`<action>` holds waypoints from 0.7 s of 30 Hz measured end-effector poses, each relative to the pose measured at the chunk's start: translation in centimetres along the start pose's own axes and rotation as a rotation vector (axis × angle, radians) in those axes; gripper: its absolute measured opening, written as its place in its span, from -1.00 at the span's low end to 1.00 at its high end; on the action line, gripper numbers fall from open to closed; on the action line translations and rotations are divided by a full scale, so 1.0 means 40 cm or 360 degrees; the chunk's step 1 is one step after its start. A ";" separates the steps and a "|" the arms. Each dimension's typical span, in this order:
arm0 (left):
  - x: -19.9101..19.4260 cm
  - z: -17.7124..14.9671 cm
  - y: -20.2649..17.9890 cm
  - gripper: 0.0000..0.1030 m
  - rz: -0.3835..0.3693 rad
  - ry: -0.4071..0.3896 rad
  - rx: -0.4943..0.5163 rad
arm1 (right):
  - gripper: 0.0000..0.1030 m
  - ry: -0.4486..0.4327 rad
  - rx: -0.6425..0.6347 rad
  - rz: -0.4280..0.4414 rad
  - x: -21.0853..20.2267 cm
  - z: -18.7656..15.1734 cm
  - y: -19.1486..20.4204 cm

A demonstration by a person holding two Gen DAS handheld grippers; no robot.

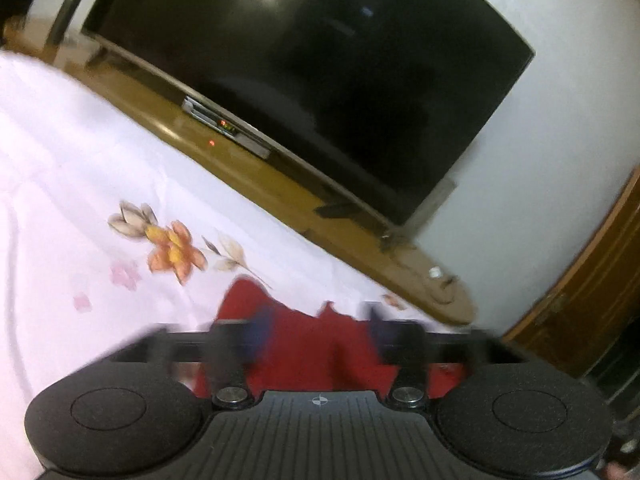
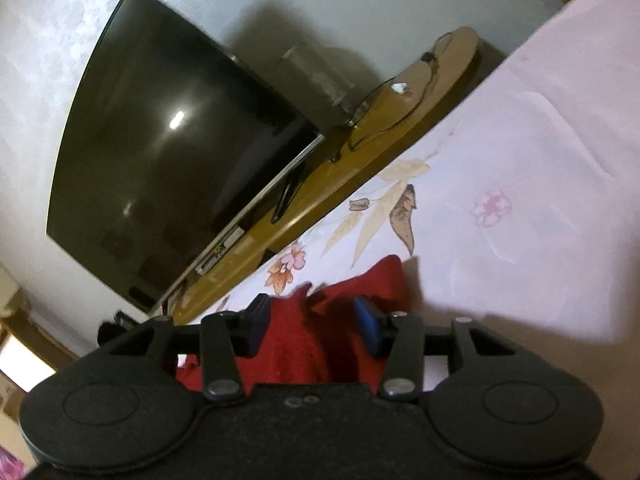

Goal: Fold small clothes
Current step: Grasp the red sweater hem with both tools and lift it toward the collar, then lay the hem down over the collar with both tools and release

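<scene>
Red garment [image 2: 320, 336] lies bunched between both released grippers, left [image 1: 316, 332] and right [image 2: 312, 320]; uneven regrasps risk a crooked fold.

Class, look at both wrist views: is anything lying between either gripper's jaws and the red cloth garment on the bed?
Nothing visible. The red cloth garment lies directly between the open jaws of the left gripper and right gripper, on the pale floral bedsheet.
</scene>
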State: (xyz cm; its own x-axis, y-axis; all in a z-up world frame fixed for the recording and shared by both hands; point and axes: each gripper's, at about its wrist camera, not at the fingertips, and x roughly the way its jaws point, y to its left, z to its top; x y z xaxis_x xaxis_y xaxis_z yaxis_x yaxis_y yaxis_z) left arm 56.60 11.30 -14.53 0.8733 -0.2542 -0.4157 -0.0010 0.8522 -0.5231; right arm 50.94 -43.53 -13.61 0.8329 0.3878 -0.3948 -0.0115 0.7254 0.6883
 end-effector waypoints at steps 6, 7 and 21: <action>0.063 0.034 -0.067 0.18 0.0156 0.0279 0.0457 | -0.18 0.0116 -0.0397 -0.0088 0.049 0.018 0.075; 0.076 0.031 -0.072 0.07 0.0180 0.0331 0.0513 | -0.22 0.0146 -0.0453 -0.0105 0.062 0.019 0.089; 0.005 0.040 -0.083 -0.98 0.0106 -0.0025 0.0529 | -0.84 0.0087 -0.0918 -0.0262 0.069 -0.020 0.201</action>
State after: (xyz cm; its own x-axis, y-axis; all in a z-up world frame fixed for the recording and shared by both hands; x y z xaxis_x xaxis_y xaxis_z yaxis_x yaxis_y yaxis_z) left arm 57.55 9.15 -11.68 0.8841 -0.1881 -0.4278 0.0986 0.9699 -0.2228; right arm 52.70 -36.17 -9.63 0.8199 0.2618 -0.5092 -0.1959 0.9639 0.1802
